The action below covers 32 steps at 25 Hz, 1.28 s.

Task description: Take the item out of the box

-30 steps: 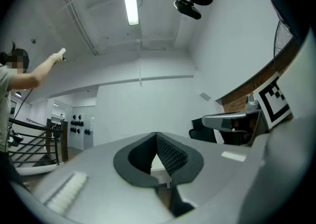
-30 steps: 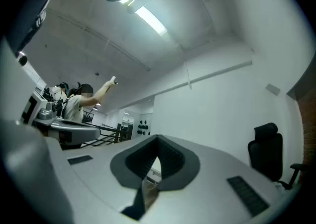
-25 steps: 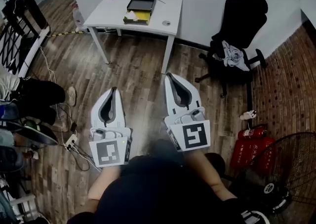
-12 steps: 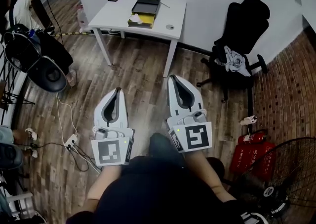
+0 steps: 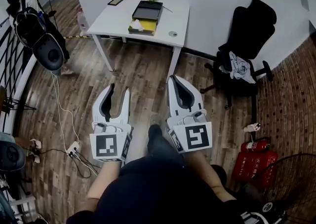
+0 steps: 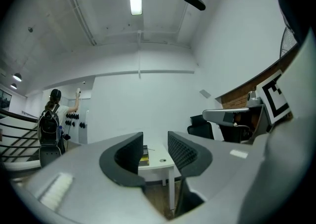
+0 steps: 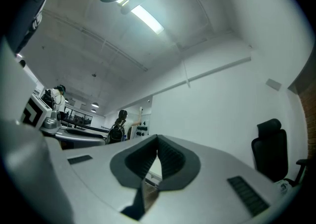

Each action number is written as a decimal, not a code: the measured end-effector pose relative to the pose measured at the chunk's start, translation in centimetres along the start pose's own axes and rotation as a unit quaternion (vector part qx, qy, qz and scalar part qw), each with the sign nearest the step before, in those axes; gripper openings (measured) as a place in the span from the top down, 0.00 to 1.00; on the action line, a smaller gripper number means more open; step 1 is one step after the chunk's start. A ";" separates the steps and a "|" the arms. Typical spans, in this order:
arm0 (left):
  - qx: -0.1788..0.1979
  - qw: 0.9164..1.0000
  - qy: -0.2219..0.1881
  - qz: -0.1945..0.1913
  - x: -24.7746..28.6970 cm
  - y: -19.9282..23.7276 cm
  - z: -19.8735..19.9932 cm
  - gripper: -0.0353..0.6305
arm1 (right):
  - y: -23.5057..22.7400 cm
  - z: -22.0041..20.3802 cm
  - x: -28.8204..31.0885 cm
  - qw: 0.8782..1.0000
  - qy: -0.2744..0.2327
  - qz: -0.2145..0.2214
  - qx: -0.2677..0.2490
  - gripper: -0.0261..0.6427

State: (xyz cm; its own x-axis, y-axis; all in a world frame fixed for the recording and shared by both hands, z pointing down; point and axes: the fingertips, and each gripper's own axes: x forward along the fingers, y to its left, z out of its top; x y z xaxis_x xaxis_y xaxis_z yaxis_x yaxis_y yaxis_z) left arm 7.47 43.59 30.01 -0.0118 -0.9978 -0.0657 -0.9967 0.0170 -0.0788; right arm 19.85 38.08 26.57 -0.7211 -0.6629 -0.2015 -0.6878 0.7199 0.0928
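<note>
On the far white table [image 5: 118, 20] lies a dark open box [image 5: 149, 10], with a yellow item [image 5: 143, 25] and something white at its near end. Both grippers are held over the wooden floor, well short of the table and pointing toward it. My left gripper [image 5: 120, 88] is open; its jaws have just been opening and nothing is between them. In the left gripper view the table [image 6: 159, 161] and box [image 6: 143, 155] show through the gap of the left gripper [image 6: 155, 139]. My right gripper [image 5: 172, 77] is shut and empty, its pads meeting [image 7: 158, 140].
A black office chair [image 5: 247, 45] with a cloth on it stands right of the table. Red fire extinguishers [image 5: 254, 156] and a fan [image 5: 291, 188] are at the right. A person with a backpack [image 5: 32, 13] stands far left. Cables and a power strip [image 5: 72, 148] lie on the floor.
The left gripper's jaws have parted; the right stays shut. Both grippers and the view have come a little nearer the table. The person with the backpack has appeared at the far left.
</note>
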 end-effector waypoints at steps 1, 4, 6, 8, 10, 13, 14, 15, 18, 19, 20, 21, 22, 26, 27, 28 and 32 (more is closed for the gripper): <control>0.001 1.000 -0.001 0.000 1.1 0.4 -0.1 0.70 | -0.5 -0.2 1.0 1.000 0.001 0.002 0.001 0.94; -0.007 1.000 0.003 0.003 4.8 1.4 -0.2 0.70 | -2.4 -1.0 4.4 1.000 0.003 0.005 0.003 0.94; -0.004 1.000 -0.001 0.002 7.4 2.2 -0.3 0.70 | -3.8 -1.5 6.8 1.000 0.004 0.006 0.005 0.94; -0.006 1.000 0.001 0.004 9.9 3.0 -0.5 0.70 | -5.2 -2.0 9.3 1.000 0.005 0.009 0.008 0.94; -0.015 1.000 0.011 0.008 12.6 3.8 -0.6 0.70 | -6.7 -2.5 11.9 1.000 0.007 0.013 0.008 0.94; -0.015 1.000 0.007 0.010 16.8 4.9 -0.7 0.70 | -8.8 -3.1 15.9 1.000 0.007 0.018 0.008 0.94; -0.013 1.000 0.003 0.010 18.1 5.3 -0.7 0.70 | -9.6 -3.4 17.2 1.000 0.008 0.020 0.008 0.94; -0.011 1.000 0.001 0.010 19.5 5.6 -0.8 0.70 | -10.3 -3.7 18.5 1.000 0.008 0.021 0.009 0.94; -0.011 1.000 -0.001 0.012 23.3 6.8 -1.0 0.70 | -12.2 -4.6 22.0 1.000 0.011 0.025 0.010 0.94; -0.012 1.000 -0.002 0.014 24.4 7.2 -1.1 0.70 | -12.7 -4.9 23.1 1.000 0.011 0.026 0.010 0.94; -0.015 1.000 -0.002 0.016 25.4 7.6 -1.2 0.70 | -13.2 -5.2 24.0 1.000 0.012 0.027 0.009 0.94; -0.019 1.000 0.000 0.018 26.2 8.0 -1.4 0.70 | -13.6 -5.5 24.8 0.999 0.012 0.028 0.009 0.94; -0.021 1.000 0.002 0.020 27.0 8.3 -1.7 0.70 | -14.0 -5.8 25.6 0.999 0.013 0.029 0.008 0.94; -0.022 1.000 0.003 0.021 29.9 9.4 -2.6 0.70 | -15.4 -6.8 28.3 0.999 0.016 0.031 0.008 0.94; -0.023 1.000 0.003 0.022 30.4 9.7 -2.7 0.70 | -15.7 -7.1 28.9 0.999 0.017 0.031 0.008 0.94; -0.023 0.999 0.003 0.022 30.9 9.9 -2.8 0.70 | -15.9 -7.3 29.4 0.999 0.018 0.032 0.008 0.94; -0.025 0.999 0.005 0.027 32.1 10.5 -3.1 0.70 | -16.5 -8.0 30.6 0.999 0.022 0.033 0.009 0.94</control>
State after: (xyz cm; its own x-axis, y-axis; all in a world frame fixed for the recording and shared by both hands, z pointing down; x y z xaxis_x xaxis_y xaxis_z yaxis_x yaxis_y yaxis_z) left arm -3.66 11.53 30.15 -0.0658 -0.9961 -0.0584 -0.9974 0.0674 -0.0264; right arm 8.47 4.30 26.64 -0.7682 -0.6218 -0.1523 -0.6372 0.7657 0.0875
